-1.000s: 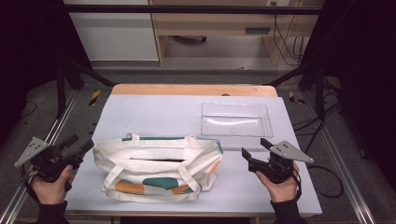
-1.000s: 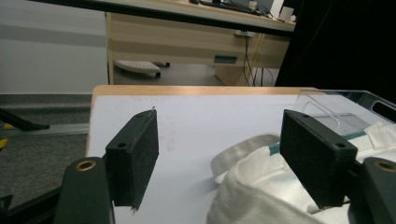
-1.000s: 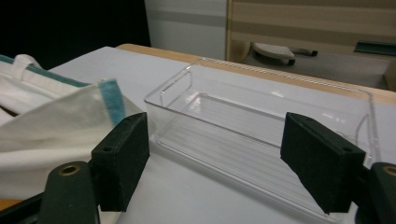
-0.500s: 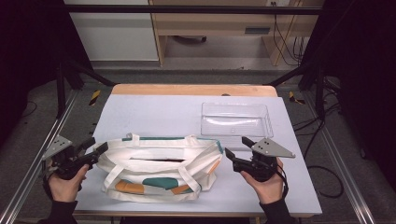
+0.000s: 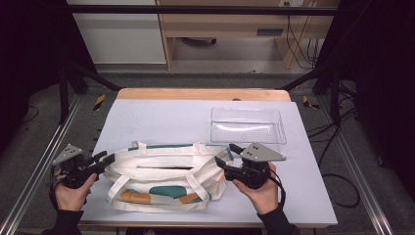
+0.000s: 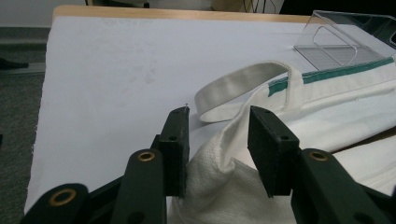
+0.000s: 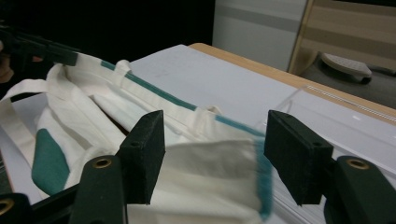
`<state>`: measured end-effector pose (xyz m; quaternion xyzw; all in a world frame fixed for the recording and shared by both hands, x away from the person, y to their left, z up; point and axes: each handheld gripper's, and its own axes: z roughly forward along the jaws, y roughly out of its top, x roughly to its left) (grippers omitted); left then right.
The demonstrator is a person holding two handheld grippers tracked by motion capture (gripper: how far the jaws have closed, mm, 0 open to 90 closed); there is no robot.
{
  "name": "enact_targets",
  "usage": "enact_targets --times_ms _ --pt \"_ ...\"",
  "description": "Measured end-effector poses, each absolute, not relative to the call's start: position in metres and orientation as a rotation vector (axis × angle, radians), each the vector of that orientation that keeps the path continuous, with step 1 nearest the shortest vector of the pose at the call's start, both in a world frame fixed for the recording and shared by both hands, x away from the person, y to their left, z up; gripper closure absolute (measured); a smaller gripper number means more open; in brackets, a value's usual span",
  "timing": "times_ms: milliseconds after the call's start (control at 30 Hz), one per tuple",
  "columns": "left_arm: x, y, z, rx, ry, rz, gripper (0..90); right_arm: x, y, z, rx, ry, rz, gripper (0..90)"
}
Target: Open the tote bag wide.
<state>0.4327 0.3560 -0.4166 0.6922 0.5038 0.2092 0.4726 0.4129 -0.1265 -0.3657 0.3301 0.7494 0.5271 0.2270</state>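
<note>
A white cloth tote bag (image 5: 166, 174) with green trim and orange and green patches lies flat near the table's front edge. My left gripper (image 5: 108, 158) is open at the bag's left end. In the left gripper view a fold of the bag's cloth (image 6: 219, 161) rises between the spread jaws, and a white handle loop (image 6: 243, 86) lies just beyond. My right gripper (image 5: 225, 156) is open at the bag's right end. In the right gripper view the bag's green-edged corner (image 7: 219, 163) sits between the wide jaws.
A clear plastic tray (image 5: 247, 125) stands on the white table top (image 5: 161, 120) just behind the bag's right end, close to my right gripper. The table's wooden back edge (image 5: 195, 93) and metal side rails (image 5: 352, 171) border the work area.
Both grippers have moved inward from the table's sides to the bag's two ends. Their open jaws now straddle the cloth at each end.
</note>
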Motion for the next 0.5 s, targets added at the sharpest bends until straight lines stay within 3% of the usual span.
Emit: enact_targets --times_ms 100,133,300,500 --pt "0.435 0.357 -0.419 1.695 1.237 0.505 57.4 0.415 -0.115 -0.364 0.882 2.087 1.463 39.5" --pt "0.435 0.357 -0.419 1.69 1.232 0.508 52.2 0.417 -0.104 -0.362 0.85 2.11 1.48 39.9" --pt "0.443 0.353 -0.422 1.707 1.218 0.507 43.6 0.421 -0.08 -0.365 0.815 2.175 1.517 40.4" --pt "0.447 0.349 -0.428 1.752 1.233 0.489 56.4 0.421 -0.053 -0.384 0.777 2.288 1.484 39.0"
